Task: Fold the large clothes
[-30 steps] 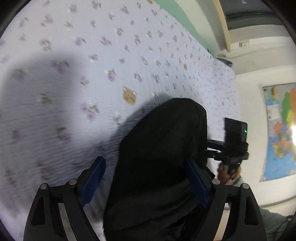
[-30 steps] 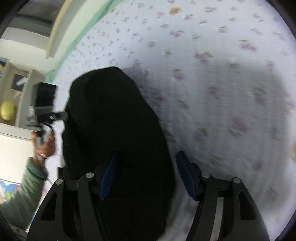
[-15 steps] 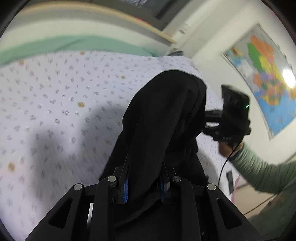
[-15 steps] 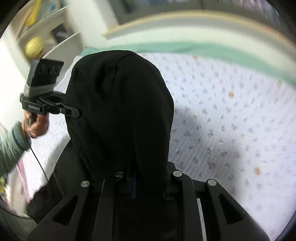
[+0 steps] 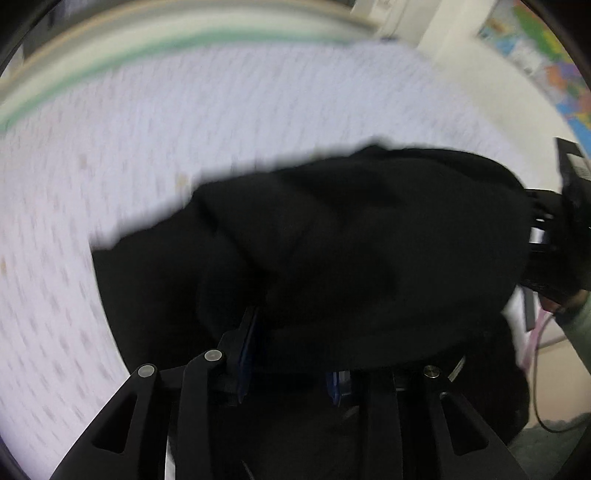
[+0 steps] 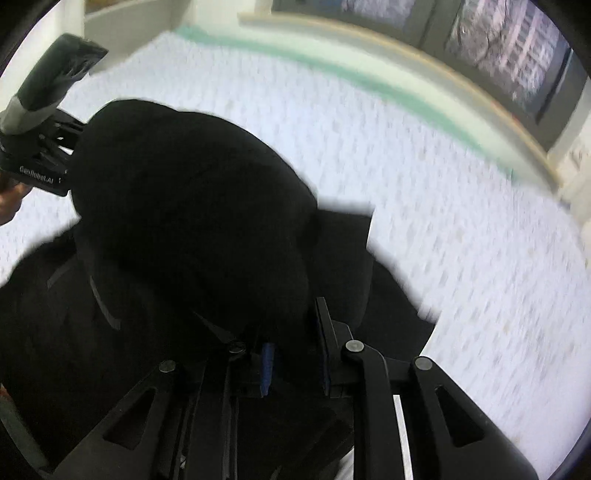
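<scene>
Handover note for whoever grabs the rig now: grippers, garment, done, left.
Left gripper: shut on the black garment, blue pads pinching fabric.
Right gripper: shut on the same garment.
Garment: bunched and draped between both grippers above the floral bedsheet; frames are motion-blurred.
Done: both ends gripped.
Left: no finished fold visible. Probably lay it down folded, then smooth and fold again.

garment (image 5: 369,236) on bed (image 5: 184,122) | window (image 6: 498,33) behind bed
</scene>
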Available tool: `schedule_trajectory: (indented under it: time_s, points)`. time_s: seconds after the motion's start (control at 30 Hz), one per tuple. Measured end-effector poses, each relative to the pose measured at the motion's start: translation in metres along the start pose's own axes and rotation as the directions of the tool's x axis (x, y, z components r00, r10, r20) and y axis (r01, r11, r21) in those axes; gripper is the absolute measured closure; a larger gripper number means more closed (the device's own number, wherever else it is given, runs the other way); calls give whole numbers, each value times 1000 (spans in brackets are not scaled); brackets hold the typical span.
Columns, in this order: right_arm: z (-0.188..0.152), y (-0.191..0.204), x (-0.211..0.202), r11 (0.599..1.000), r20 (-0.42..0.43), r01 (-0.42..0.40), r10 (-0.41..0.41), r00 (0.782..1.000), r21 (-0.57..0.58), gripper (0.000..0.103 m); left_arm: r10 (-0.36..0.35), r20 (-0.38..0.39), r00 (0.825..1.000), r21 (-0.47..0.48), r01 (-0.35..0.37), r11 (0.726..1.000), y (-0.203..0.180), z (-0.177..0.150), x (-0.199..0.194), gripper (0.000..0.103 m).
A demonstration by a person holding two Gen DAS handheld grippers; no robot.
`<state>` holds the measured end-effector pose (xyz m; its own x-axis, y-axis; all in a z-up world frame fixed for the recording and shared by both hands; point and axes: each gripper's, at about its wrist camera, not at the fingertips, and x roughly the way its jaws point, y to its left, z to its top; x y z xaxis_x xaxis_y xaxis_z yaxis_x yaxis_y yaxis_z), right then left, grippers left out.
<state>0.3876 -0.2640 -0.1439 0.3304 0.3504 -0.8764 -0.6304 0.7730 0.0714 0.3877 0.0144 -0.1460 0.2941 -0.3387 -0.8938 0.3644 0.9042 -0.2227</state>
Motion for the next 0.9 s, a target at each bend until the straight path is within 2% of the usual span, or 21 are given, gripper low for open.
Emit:
schedule_trajectory:
  time_s: [0.1,0.17,0.23,0.3,0.37,0.43,0.47,0.5,0.53,0.6,0.67,0.77,0.8,0.87,0.9]
  points:
    - [-35,6,11,998,-91,-45,47,995,33,79,41,-62,997,-39,-44,998,3,-40,18,70]
    - [-52,2,11,996,-135,-63,72,988,66,79,39,-94,995,-81,-47,996,9,-63,18,70]
    - [-59,-7,1,991,-146,-73,88,985,110,79,23,-74,997,-127,-32,991,15,-75,2,70]
    - [-54,-23,-19,979,-112,-99,119,986,176,78,24,-37,999,-153,-30,988,19,-76,-22,70]
    - [-44,-47,-41,963,-54,-131,147,988,234,74,13,45,999,-164,-6,986,18,-65,-56,70]
    - [-23,-67,-66,943,46,-183,177,983,277,62,-17,123,992,-165,38,986,15,-48,-83,70]
    - [-8,-72,-76,934,101,-205,183,978,292,56,-45,170,984,-163,73,984,13,-38,-96,65]
    - [9,-76,-81,925,145,-228,191,971,304,41,-82,213,974,-159,117,980,11,-26,-106,57]
    - [20,-75,-83,916,175,-249,202,964,314,26,-119,245,962,-157,161,974,8,-14,-113,53]
    - [42,-77,-80,897,210,-284,223,952,339,24,-175,275,945,-159,224,962,1,4,-113,50]
    - [60,-76,-61,889,177,-267,214,961,373,24,-215,274,937,-156,264,952,-4,15,-105,50]
    - [69,-74,-20,885,101,-229,205,973,406,26,-258,218,941,-156,294,943,-10,21,-72,50]
    - [66,-72,-4,884,63,-213,206,976,416,29,-276,193,942,-160,308,938,-8,18,-61,50]
    - [47,-56,26,880,0,-196,217,976,432,32,-265,122,956,-180,284,942,-11,11,-31,50]
    - [39,-54,44,876,-39,-189,229,973,444,32,-235,70,970,-197,244,949,-13,3,-12,51]
